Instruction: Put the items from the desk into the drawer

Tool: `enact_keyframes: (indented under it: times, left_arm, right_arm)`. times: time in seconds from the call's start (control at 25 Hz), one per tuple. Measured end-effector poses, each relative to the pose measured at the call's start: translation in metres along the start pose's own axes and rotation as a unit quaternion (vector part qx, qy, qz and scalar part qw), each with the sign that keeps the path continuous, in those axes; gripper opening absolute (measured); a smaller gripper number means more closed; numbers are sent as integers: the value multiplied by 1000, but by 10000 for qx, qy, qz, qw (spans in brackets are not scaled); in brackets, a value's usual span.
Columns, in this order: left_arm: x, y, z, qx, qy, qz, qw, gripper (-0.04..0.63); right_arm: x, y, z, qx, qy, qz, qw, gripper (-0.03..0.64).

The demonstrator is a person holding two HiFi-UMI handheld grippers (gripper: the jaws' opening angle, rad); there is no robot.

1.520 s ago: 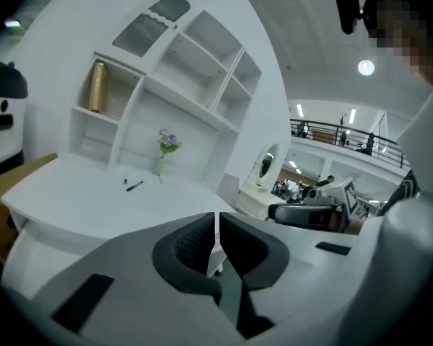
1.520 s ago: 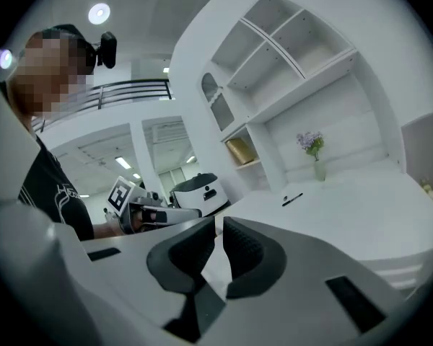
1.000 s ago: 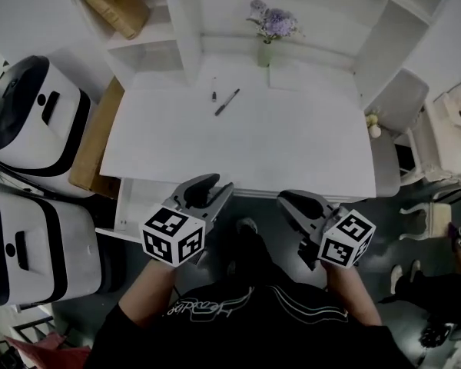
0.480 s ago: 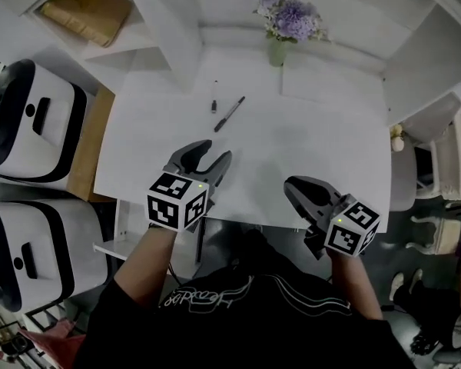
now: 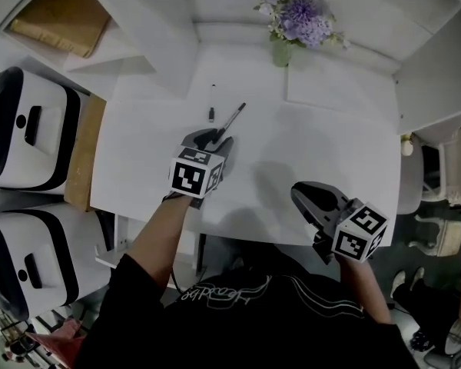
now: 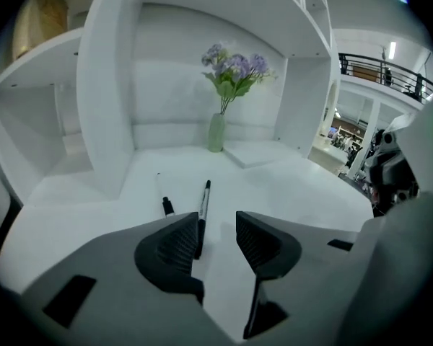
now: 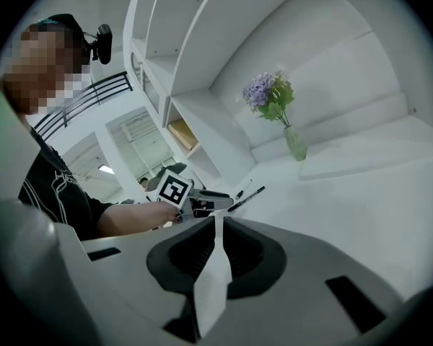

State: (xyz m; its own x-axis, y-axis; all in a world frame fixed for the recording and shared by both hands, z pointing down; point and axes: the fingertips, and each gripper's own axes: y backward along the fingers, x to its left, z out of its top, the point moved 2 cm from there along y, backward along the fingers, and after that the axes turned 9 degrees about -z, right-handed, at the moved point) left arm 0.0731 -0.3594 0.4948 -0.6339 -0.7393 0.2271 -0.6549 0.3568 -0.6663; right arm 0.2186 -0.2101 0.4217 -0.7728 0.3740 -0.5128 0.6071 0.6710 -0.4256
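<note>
A black pen (image 5: pixel 232 118) lies slanted on the white desk (image 5: pixel 323 129). A thin white stick with a black end (image 5: pixel 212 106) lies just left of it. My left gripper (image 5: pixel 213 139) hovers open just short of the pen's near end. In the left gripper view the pen (image 6: pixel 202 211) runs forward from beside the left jaw, and the white stick (image 6: pixel 163 197) lies further left. Nothing sits between the left gripper's (image 6: pixel 216 240) jaws. My right gripper (image 5: pixel 315 194) is shut and empty over the desk's near right edge, its jaws (image 7: pixel 216 236) pressed together.
A vase of purple flowers (image 5: pixel 292 21) stands at the back of the desk, by a raised white ledge (image 5: pixel 338 91). White shelving (image 5: pixel 131 29) with a brown box (image 5: pixel 58 14) rises at the back left. Two white-and-black cases (image 5: pixel 31 129) and a cardboard sheet (image 5: pixel 78 156) stand left of the desk.
My left gripper has moved forward across the desk to the pen, still open. The right gripper has come up over the near edge, still shut. The view has shifted forward.
</note>
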Motion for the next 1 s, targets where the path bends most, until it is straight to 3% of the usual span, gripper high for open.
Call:
enact_keyframes:
  times: [0.16, 0.32, 0.52, 0.76, 1.0]
  left_arm:
    - [22, -23, -14, 279, 160, 120, 9994, 173]
    - [33, -28, -18, 449, 58, 380, 9983, 104]
    - [31, -30, -19, 685, 23, 369, 9970, 83]
    - [24, -26, -20, 680, 304, 146, 9971, 75]
    - [0, 17, -6, 255, 257, 19, 9993, 75]
  right_arm:
    - [-10, 1, 1, 14, -64, -50, 10000, 60]
    - [-17, 3, 6, -115, -185, -105, 9997, 60]
    - [-17, 4, 1, -97, -235, -142, 9996, 61]
    - [-6, 4, -4, -63, -202, -119, 9997, 60]
    - [17, 8, -5, -99, -155, -9, 9998, 60]
